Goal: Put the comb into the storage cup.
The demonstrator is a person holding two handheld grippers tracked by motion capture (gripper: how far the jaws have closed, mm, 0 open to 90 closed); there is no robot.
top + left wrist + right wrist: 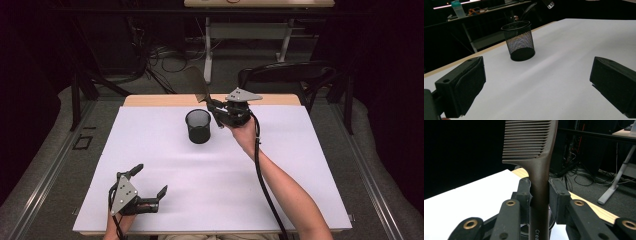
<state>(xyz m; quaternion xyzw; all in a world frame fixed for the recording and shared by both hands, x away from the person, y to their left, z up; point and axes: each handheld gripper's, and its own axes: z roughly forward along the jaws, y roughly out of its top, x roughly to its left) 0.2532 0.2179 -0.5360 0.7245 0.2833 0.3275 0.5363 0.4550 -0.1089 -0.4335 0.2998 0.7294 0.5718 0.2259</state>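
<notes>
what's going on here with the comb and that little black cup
A person at a white-covered table holds a gripper in each hand. The right gripper is shut on the handle of a dark brown comb, teeth end up, held in the air just beside and above the black mesh cup. The comb is not in the cup yet. The left gripper sits near the table's front edge with its jaws open and nothing between them.

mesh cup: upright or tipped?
Upright. The mesh cup stands on its base on the white table, rim up, beside the right tongs holding the comb.
</notes>
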